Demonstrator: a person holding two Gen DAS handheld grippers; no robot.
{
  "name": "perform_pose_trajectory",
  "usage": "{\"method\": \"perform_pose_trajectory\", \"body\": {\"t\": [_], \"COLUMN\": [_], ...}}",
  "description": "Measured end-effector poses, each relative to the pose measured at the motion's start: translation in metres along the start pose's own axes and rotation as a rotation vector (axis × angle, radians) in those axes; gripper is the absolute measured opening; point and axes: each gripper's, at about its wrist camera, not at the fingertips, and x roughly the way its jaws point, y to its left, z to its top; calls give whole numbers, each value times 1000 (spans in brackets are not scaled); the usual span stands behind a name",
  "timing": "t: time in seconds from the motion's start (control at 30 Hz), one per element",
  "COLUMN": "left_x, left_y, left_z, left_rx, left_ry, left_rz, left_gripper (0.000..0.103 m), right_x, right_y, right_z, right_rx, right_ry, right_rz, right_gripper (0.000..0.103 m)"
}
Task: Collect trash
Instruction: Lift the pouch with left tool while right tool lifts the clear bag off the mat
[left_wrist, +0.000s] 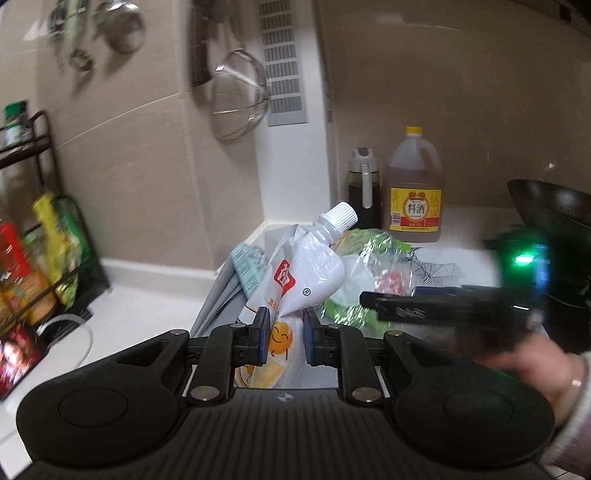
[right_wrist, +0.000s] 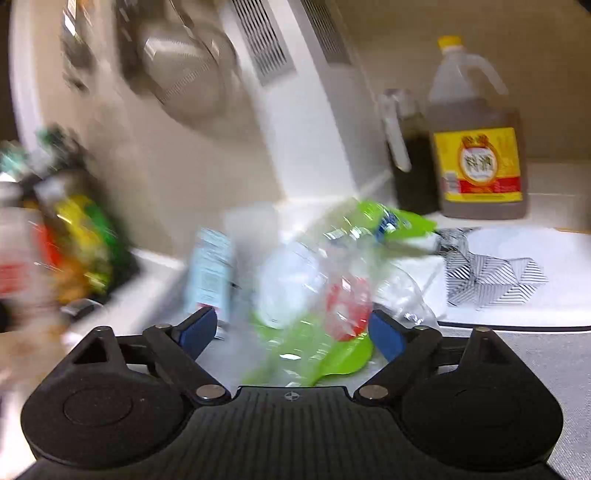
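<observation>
In the left wrist view my left gripper (left_wrist: 284, 334) is shut on a white squeeze pouch (left_wrist: 308, 273) with a ribbed white cap, held above the counter. Behind it lie a clear and green plastic wrapper (left_wrist: 373, 266) and a pale blue packet (left_wrist: 247, 266). My right gripper (left_wrist: 369, 299) reaches in from the right beside the wrapper. In the blurred right wrist view my right gripper (right_wrist: 291, 332) is open, its blue pads on either side of the crumpled clear and green wrapper (right_wrist: 325, 291). The blue packet (right_wrist: 210, 269) stands to the left.
A cooking wine jug (left_wrist: 413, 195) and a dark sauce bottle (left_wrist: 364, 188) stand at the back wall. A black wok (left_wrist: 546, 210) is on the right. A spice rack (left_wrist: 40, 236) stands at the left. A patterned white cloth (right_wrist: 495, 273) lies on the counter.
</observation>
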Motion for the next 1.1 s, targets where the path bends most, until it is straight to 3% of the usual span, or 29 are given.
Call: {"method": "perform_pose_trajectory", "body": {"t": [0.03,0.07,0.13,0.4,0.6,0.83,1.1], "left_x": [-7,-16,-33,-90,-129,-167,-203], "left_y": [3,6,12,8,-5,-16,-28], "left_z": [-4,-9,-20,-65,-95,-140,-174], "left_rx": [-11,-27,-56,-111,-146,-187,-223], "left_ry": [0,0,3,11,41,155,175], "left_rz": [4,4,-2,58,131,131,126], "left_gripper": [20,20,20,20,20,20,20], "right_x": [4,5,-4,-102,-186,-256,-293], "right_y": [2,2,-3,-17,-10,12,48], "right_z": [-1,-2,-5,4,-6,-65,-138], "right_rx": [-9,-4,28,60,-3,-58,-131], "right_ry": [12,21,-5,-218,-301,-173,23], "right_rz": [-43,-69,-72,-44,25,164,228], "right_gripper": [45,17,13,11,11,11,11]}}
